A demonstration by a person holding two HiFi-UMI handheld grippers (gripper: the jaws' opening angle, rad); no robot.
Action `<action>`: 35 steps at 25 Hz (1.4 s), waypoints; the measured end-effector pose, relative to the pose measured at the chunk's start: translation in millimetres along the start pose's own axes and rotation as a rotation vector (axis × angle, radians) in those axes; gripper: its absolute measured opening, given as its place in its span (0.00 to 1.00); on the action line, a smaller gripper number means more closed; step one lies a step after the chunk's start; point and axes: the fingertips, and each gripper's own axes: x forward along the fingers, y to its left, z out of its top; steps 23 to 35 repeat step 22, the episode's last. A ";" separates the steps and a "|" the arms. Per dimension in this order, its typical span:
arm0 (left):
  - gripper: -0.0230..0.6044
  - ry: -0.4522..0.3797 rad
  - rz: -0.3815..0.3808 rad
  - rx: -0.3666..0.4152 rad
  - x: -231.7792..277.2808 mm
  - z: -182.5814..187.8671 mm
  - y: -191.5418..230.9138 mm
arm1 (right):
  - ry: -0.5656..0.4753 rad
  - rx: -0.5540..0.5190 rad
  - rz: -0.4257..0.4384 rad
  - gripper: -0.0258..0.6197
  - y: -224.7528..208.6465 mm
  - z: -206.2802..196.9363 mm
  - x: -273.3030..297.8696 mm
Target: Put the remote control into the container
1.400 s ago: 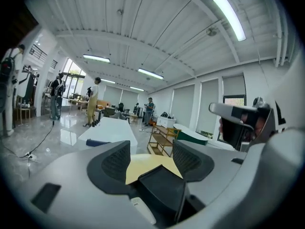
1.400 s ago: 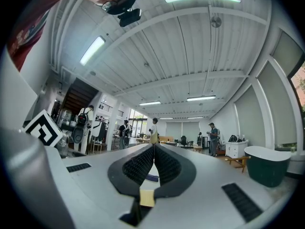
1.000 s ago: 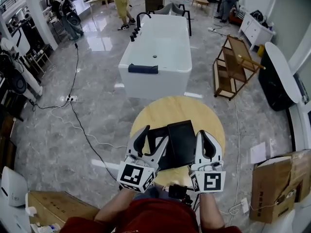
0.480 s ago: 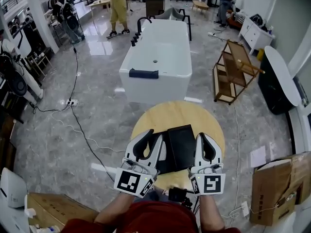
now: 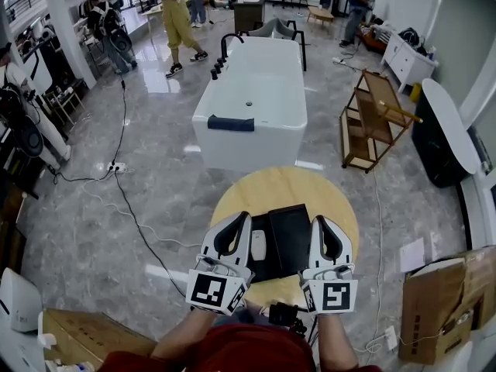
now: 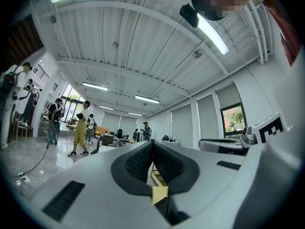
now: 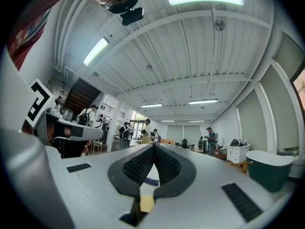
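Jaws just closed empty, left gripper point(image 5: 242, 218)

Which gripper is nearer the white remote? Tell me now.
The left gripper: the remote lies right beside it; the right gripper sits across the black container.

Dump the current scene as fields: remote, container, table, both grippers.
remote control: white, lying flat on the container's left part, held by neither gripper
container: black, on the table's near side, between the grippers
table: round, wooden
left gripper: jaws have just been closing, now together, nothing between them
right gripper: jaws together, empty
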 end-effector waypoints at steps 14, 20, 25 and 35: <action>0.06 0.023 0.016 -0.021 -1.1 -9.4 4.2 | 0.005 0.015 0.012 0.07 5.2 -3.6 -1.4; 0.06 0.026 0.026 -0.025 -0.8 -8.1 6.4 | 0.002 0.017 0.015 0.07 5.8 -3.1 0.3; 0.06 0.028 0.028 -0.026 0.2 -7.7 6.7 | 0.001 0.019 0.016 0.07 5.2 -3.2 1.1; 0.06 0.028 0.028 -0.026 0.2 -7.7 6.7 | 0.001 0.019 0.016 0.07 5.2 -3.2 1.1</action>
